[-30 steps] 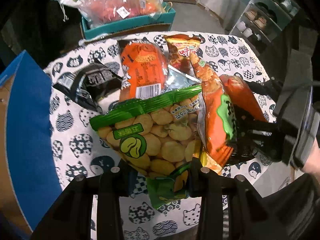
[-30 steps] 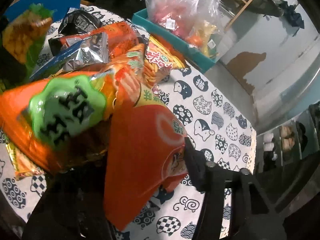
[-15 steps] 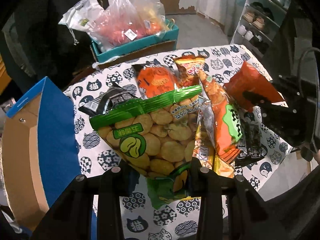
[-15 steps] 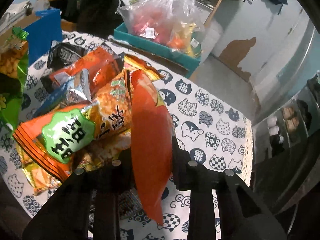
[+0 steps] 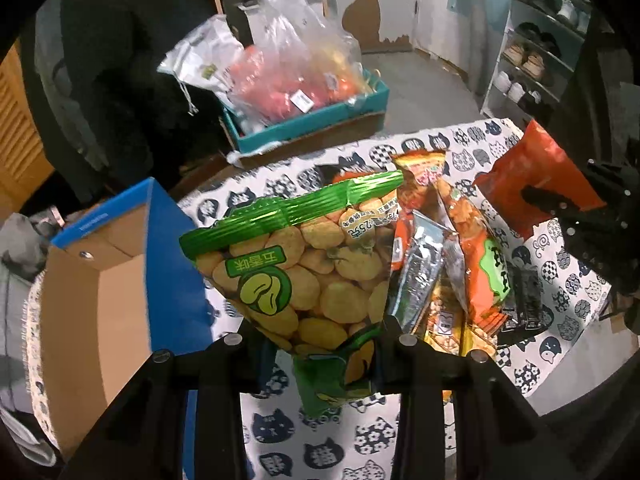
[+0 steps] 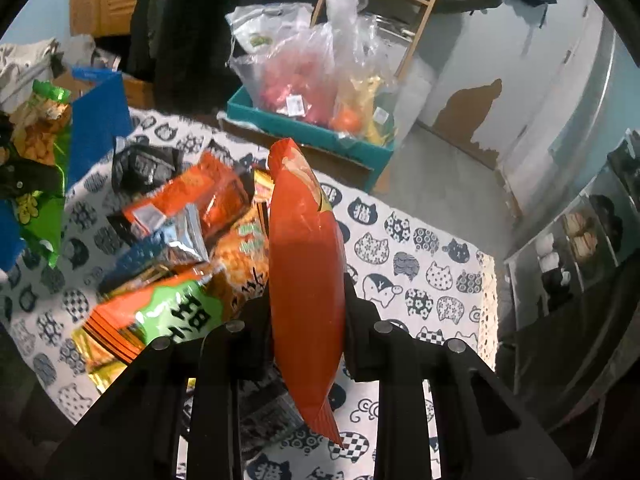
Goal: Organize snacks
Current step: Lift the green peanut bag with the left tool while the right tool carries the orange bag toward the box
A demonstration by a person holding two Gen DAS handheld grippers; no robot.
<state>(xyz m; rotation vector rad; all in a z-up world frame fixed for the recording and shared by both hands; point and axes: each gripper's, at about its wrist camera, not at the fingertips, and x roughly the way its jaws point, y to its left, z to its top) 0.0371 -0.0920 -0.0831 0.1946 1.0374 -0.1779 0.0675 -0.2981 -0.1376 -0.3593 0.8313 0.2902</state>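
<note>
In the left wrist view, the left gripper (image 5: 326, 344) was closed on the lower part of a green broad-bean snack bag (image 5: 304, 264), which stood upright between the two fingers (image 5: 248, 344), lifted above the cat-print tablecloth (image 5: 560, 344). To its left stood an open blue cardboard box (image 5: 132, 280), its brown inside showing. Just right of the green bag lay the heap of remaining snacks: a silver foil packet (image 5: 420, 272), an orange packet with a green label (image 5: 484, 268) and a dark packet (image 5: 524, 300) at the heap's right edge. At the far right, the right gripper (image 5: 560, 212) held a red snack bag (image 5: 532, 176) clear of the cloth. Beyond the table sat a teal tray (image 5: 320, 120) holding clear plastic bags of red and orange contents, and a shoe rack (image 5: 532, 60) stood to the right.

In the right wrist view, the right gripper (image 6: 306, 320) was clamped on the red snack bag (image 6: 306, 272), edge-on and upright, with its bottom corner hanging below the fingers (image 6: 360, 320). To its left, the snack heap rested on the tablecloth (image 6: 420, 264): the orange packet with the green label (image 6: 160, 312), the silver foil packet (image 6: 176, 240), another orange packet (image 6: 200, 196) and a black packet (image 6: 140, 164) farther back. At the left edge, the green bag (image 6: 40, 152) showed in front of the blue box (image 6: 100, 120). The teal tray (image 6: 304, 128) sat behind the table.
</note>
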